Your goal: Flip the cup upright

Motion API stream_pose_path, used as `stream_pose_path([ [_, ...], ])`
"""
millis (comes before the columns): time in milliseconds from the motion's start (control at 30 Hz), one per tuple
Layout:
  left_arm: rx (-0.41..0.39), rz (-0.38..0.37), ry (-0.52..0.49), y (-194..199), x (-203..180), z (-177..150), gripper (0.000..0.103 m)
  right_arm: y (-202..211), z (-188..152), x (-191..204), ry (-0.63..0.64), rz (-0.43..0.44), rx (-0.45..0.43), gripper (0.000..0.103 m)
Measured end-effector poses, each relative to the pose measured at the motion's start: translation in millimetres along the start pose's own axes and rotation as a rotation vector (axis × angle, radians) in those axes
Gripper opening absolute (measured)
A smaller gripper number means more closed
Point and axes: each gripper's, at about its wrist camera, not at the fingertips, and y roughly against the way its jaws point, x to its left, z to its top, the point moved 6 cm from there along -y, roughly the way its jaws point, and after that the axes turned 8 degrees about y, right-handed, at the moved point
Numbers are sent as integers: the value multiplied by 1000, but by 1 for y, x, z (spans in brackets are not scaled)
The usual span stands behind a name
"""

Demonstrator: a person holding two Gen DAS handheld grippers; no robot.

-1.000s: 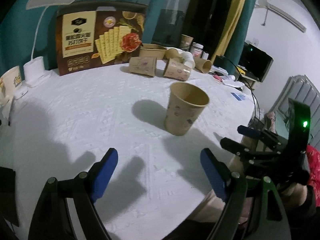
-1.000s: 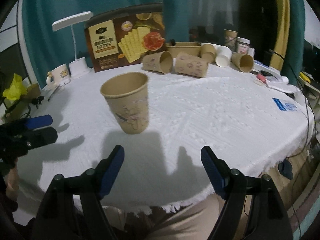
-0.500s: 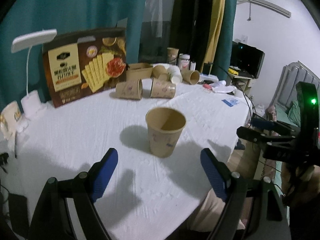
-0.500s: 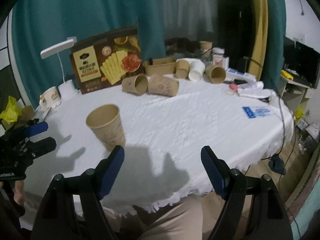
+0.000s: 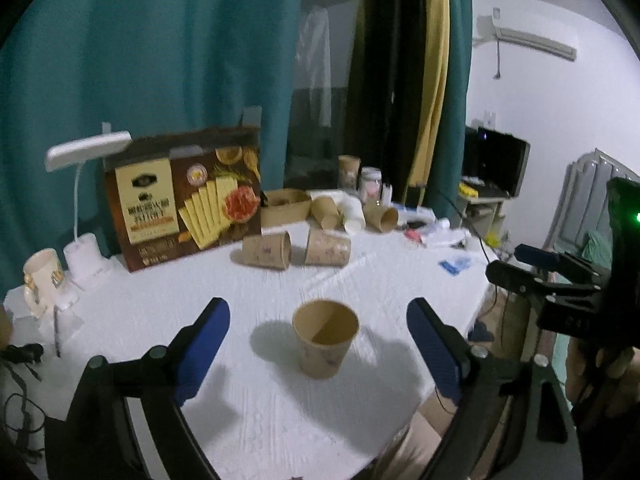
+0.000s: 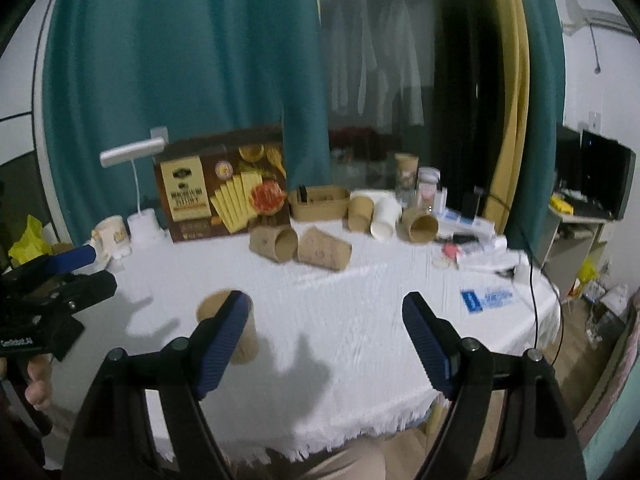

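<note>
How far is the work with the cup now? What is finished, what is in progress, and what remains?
Done: one paper cup stands upright, mouth up, alone on the white tablecloth. In hand: nothing; the left gripper and right gripper are both open, and neither touches the cup. Left: if the other cups count, two patterned cups lie on their sides near the cracker box, and more lie behind them.

Teal curtain point(image 5: 180, 60) fills the back at 11 o'clock, w/ a yellow curtain point(image 5: 434, 80) at 1. White wall point(image 5: 560, 100) w/ AC unit point(image 5: 532, 42) at 2; dark monitor point(image 5: 498, 164) below. Dim light.
</note>
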Motion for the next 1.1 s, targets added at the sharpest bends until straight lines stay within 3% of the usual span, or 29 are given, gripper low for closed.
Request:
stream_pose_path([
  [267,-71,44,28,19,13,17,92,16,20,12,16,13,-63,81],
  [1100,-45,92,97,5,45,5,92,-37,3,41,57,100,24,81],
])
